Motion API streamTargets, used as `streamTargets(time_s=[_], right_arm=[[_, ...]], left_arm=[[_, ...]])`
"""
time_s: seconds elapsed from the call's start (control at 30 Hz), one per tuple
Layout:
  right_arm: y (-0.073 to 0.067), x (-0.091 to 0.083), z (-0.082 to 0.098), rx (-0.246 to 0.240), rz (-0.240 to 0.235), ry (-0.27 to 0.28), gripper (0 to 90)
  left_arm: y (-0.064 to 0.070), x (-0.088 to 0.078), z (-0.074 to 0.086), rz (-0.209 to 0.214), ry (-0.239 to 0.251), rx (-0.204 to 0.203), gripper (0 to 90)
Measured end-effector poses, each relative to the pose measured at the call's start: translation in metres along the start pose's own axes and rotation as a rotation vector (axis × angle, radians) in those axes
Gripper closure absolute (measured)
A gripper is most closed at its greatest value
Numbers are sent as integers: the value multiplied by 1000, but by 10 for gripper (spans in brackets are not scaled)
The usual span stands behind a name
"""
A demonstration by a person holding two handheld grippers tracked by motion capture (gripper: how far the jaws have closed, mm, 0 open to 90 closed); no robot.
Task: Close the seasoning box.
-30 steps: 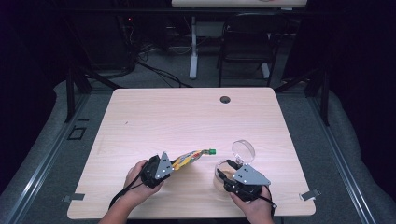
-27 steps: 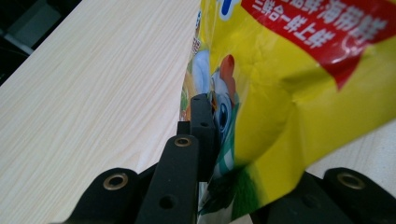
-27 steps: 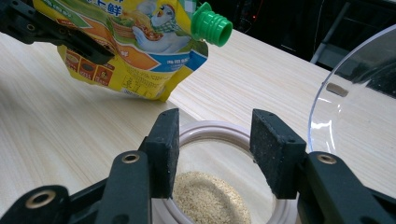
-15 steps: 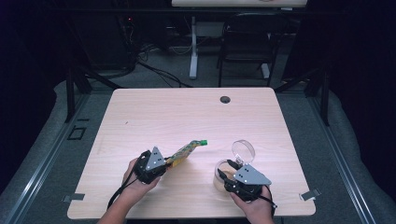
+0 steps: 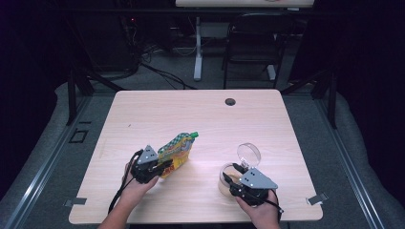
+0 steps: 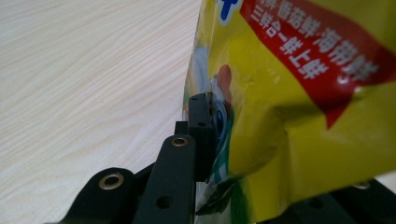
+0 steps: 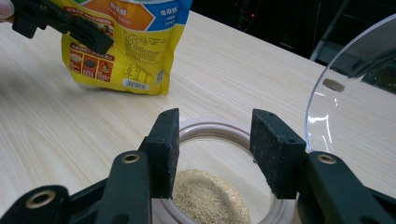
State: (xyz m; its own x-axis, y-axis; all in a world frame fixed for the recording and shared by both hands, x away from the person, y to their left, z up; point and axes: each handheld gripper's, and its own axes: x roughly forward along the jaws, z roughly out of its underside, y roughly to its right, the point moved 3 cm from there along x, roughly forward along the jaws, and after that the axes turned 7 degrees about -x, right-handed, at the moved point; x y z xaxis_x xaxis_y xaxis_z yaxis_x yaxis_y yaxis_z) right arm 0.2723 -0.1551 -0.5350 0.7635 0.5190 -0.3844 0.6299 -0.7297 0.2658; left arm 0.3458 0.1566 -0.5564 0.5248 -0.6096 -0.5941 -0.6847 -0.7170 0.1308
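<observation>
A yellow spouted pouch [image 5: 175, 151] with a green cap [image 5: 193, 135] is held tilted over the wooden table [image 5: 200, 119], left of centre. My left gripper [image 5: 165, 166] is shut on its lower end; one pad [image 6: 201, 135] presses the printed foil [image 6: 303, 93], the other is hidden behind it. At the front right stands a clear jar [image 5: 227, 175] with tan grains [image 7: 210, 198] inside and its hinged clear lid [image 5: 249, 154] swung open. My right gripper [image 5: 232, 180] is shut on the jar, its pads on either side of the rim [image 7: 210, 128]. The pouch [image 7: 126, 46] hangs off to the jar's left.
A black round grommet [image 5: 230, 101] sits near the table's far edge. Beyond the table stand a dark chair [image 5: 250, 43] and a white desk leg [image 5: 197, 47] on a cable-strewn floor. Bare tabletop lies between pouch and jar.
My left gripper has carried the pouch to the left, away from the jar, and the spout end now points up and back. The right gripper and jar have not moved.
</observation>
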Motion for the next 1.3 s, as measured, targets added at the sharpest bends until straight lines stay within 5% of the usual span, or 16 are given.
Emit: streamTargets(time_s=[0.43,0.83,1.3], right_arm=[[0,0,1,4,-2,-2,526],[0,0,2,7,-5,-5,527],[1,-1,2,10,-6,-4,526]], left_arm=[[-11,-4,5,25,17,-91,723],[-15,-5,6,38,54,-112,512],[-14,-11,5,36,85,-121,402]])
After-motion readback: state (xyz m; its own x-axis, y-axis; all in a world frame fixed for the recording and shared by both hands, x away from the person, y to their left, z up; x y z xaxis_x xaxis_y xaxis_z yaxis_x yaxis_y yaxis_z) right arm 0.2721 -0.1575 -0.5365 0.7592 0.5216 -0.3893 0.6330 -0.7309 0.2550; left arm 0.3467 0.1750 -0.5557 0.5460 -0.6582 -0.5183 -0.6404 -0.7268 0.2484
